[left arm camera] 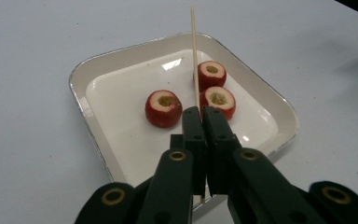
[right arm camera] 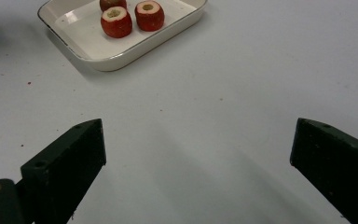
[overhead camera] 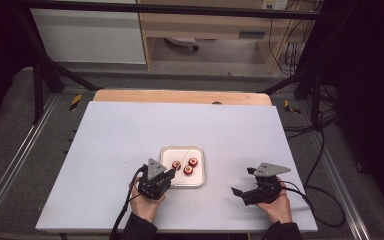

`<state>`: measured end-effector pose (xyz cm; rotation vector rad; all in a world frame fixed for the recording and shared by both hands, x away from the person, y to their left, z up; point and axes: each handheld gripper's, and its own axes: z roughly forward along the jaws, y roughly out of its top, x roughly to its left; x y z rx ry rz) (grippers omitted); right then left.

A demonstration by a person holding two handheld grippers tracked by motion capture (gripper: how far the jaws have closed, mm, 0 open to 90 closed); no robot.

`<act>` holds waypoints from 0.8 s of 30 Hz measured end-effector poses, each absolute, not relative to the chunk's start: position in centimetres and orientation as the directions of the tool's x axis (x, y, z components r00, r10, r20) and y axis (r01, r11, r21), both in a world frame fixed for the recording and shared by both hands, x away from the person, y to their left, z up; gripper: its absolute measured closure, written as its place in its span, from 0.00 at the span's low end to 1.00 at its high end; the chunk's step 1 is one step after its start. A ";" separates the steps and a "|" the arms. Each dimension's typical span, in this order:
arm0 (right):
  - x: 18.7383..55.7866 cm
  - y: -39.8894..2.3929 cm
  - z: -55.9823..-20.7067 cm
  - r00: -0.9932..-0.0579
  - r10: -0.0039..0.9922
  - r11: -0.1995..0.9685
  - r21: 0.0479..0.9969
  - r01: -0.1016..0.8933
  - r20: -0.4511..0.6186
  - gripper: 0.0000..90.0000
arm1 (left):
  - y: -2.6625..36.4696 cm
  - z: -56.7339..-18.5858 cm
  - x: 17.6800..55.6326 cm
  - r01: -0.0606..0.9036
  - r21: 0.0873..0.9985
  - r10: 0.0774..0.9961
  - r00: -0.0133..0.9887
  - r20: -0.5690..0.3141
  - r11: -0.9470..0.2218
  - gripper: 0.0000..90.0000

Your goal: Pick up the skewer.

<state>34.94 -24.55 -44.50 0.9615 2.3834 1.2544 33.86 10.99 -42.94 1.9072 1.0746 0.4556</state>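
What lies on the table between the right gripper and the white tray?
Nothing: in the right gripper view, bare table stretches from the open right gripper to the white tray.

Table [overhead camera: 130, 150]: your work surface is a smooth, matt, pale sheet; a strip of bare wood [overhead camera: 180, 96] shows along its far edge.
Tray [left arm camera: 93, 70]: glossy cream finish like enamel, with bright glints on its floor and a thin metallic-looking rim.
Fruit pieces [left arm camera: 163, 108]: shiny red skin, matt pale flesh at the cored tops.
Skewer [left arm camera: 194, 51]: thin, pale, dull wood.
Your left gripper [left arm camera: 200, 116] and right gripper [right arm camera: 198, 154]: matt black plastic jaws with brass-coloured rivets; grey matt top plates.
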 end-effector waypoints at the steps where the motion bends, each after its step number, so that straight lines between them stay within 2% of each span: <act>1: 34.9 -24.5 -44.5 -0.739 0.671 0.401 0.810 0.427 0.057 0.04 | 11.0 -42.9 33.9 0.502 0.828 0.817 0.568 -0.097 -0.251 0.98; 17: 34.2 -20.8 -42.5 -0.814 0.563 0.582 0.768 0.265 -0.145 0.07 | 10.1 -41.5 33.9 0.466 0.794 0.707 0.704 -0.065 -0.390 0.98; 24: 33.6 -19.3 -41.8 -0.843 0.473 0.669 0.727 0.153 -0.257 0.13 | 8.4 -40.9 33.6 0.428 0.770 0.642 0.766 -0.032 -0.472 0.98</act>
